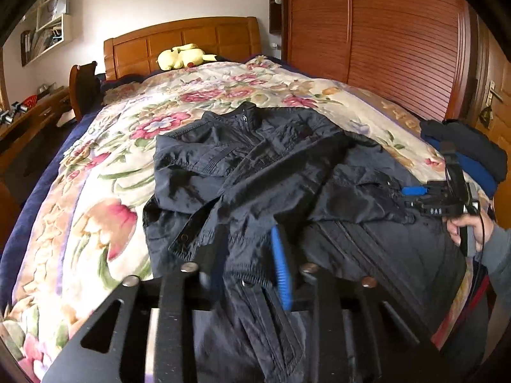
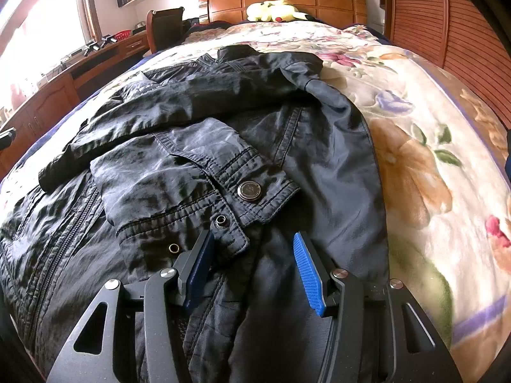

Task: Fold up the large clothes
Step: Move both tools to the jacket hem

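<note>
Left gripper point(image 1: 246, 274) has a bunch of dark fabric from the jacket's point(image 1: 255, 172) hem pressed between its blue pads, so it reads as closed on the cloth, though the blur leaves some doubt. Right gripper point(image 2: 252, 265) stands half open over the cuffed sleeve point(image 2: 204, 185), its pads clear of the fabric. That jacket lies spread on the floral bedspread point(image 1: 95, 166), collar toward the headboard point(image 1: 182, 44), both sleeves already crossed over the front. To fold the lower half up cleanly, I judge the right gripper should pinch the hem level with the left, so both corners lift together and the sleeves stay tucked inside.
</note>
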{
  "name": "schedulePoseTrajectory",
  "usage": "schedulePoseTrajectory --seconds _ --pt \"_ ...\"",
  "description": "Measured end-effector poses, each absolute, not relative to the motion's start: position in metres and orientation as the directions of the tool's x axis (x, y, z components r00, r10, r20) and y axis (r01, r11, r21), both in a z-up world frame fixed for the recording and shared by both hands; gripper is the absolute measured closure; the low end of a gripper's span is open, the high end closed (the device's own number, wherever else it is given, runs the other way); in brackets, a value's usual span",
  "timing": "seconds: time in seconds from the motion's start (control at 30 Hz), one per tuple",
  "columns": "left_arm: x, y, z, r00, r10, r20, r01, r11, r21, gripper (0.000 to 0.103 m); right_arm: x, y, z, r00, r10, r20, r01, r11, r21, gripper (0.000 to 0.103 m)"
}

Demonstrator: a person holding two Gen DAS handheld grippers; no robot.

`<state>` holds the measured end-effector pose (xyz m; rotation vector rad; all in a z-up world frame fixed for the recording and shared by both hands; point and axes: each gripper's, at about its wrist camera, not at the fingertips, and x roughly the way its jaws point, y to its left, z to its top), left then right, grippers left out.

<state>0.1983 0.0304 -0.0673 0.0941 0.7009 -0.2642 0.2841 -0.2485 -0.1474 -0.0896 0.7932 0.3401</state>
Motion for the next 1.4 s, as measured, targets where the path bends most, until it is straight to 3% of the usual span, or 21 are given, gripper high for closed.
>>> schedulePoseTrajectory --seconds 0.3,0.37,0.53,1.03,1.4 --pt "0.17 0.034 -0.087 0.725 -0.167 -0.668 0.245 0.969 0.023 0.065 0.284 -0.248 -0.147 0.65 0.266 -0.712 -0.333 0.942 0.048 0.05" --pt "0.166 0.038 -0.091 0.724 -0.167 -0.669 0.23 0.973 0.006 0.049 0.284 -0.248 -0.147 0.65 0.266 -0.712 -0.333 0.942 0.047 0.05" --pt "0.161 0.051 -0.096 0.728 -0.135 -0.672 0.175 0.985 -0.009 0.027 0.284 -0.248 -0.148 0.65 0.266 -0.712 -0.333 0.942 0.047 0.049" --pt "0.128 0.097 -0.121 0.708 -0.031 -0.706 0.027 0.999 -0.018 0.025 0.286 -0.25 -0.148 0.64 0.276 -0.717 -0.334 0.94 0.064 0.048" --pt "0.097 0.118 -0.131 0.698 -0.042 -0.715 -0.009 0.998 -0.067 0.025 0.288 -0.248 -0.149 0.632 0.265 -0.729 -0.33 0.942 0.056 0.045"
